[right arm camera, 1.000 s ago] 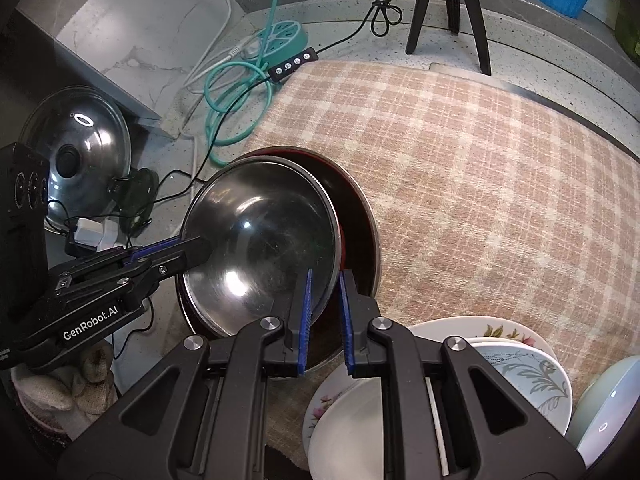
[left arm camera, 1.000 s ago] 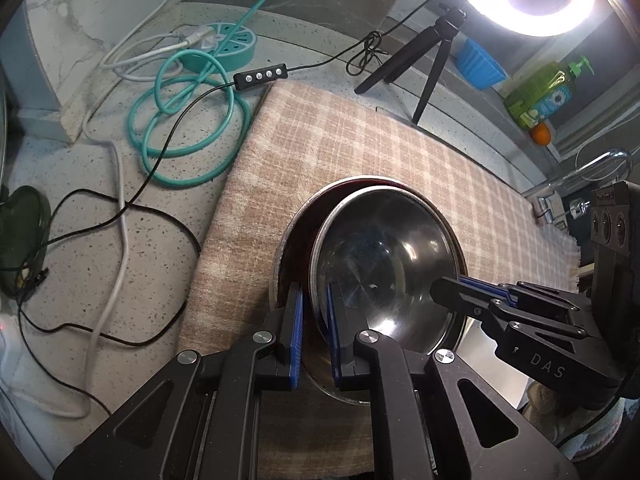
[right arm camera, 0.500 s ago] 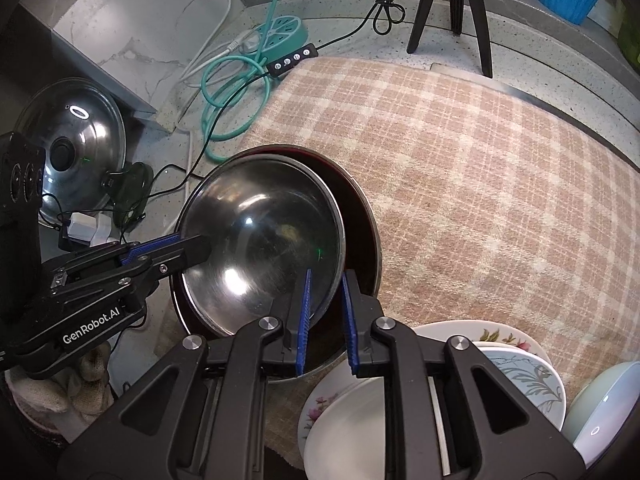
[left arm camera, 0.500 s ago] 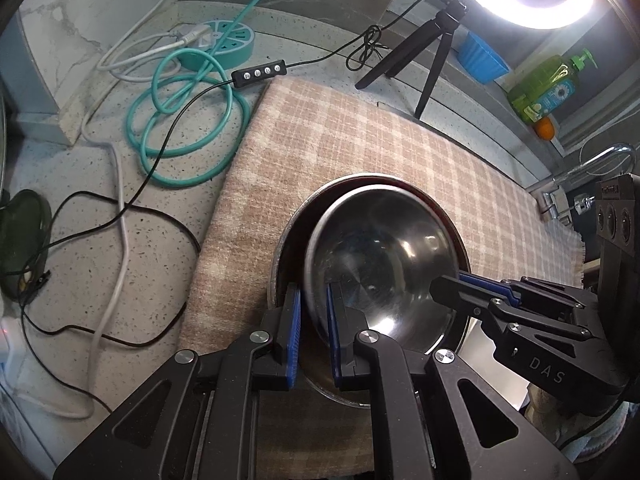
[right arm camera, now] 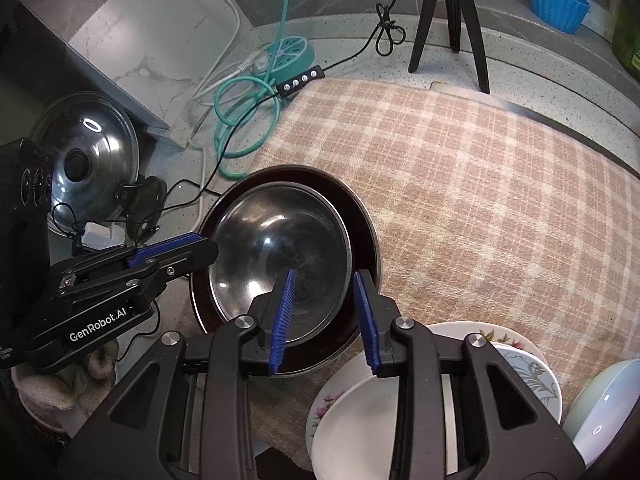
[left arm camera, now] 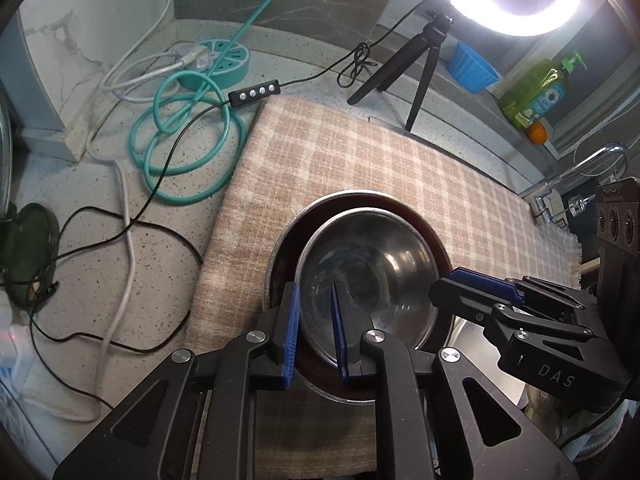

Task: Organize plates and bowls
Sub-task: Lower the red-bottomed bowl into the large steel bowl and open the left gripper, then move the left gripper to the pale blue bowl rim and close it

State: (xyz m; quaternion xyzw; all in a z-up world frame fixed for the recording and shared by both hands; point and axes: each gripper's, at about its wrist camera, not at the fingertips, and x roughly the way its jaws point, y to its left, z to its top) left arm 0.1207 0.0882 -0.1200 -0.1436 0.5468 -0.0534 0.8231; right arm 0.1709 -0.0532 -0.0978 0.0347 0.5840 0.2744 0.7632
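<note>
Floral plates beside nested bowls

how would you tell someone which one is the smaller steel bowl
Find the beige plaid cloth covering the counter. At its near left corner sits a wide dark-lined bowl, and the smaller steel bowl is nested inside it: shiny bare metal, unlike the white floral plates alongside.

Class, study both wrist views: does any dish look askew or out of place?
The steel bowl sits off-centre inside the larger dark-lined bowl, crowded toward one side with a crescent gap opposite. Nothing looks spilled or damaged.
</note>
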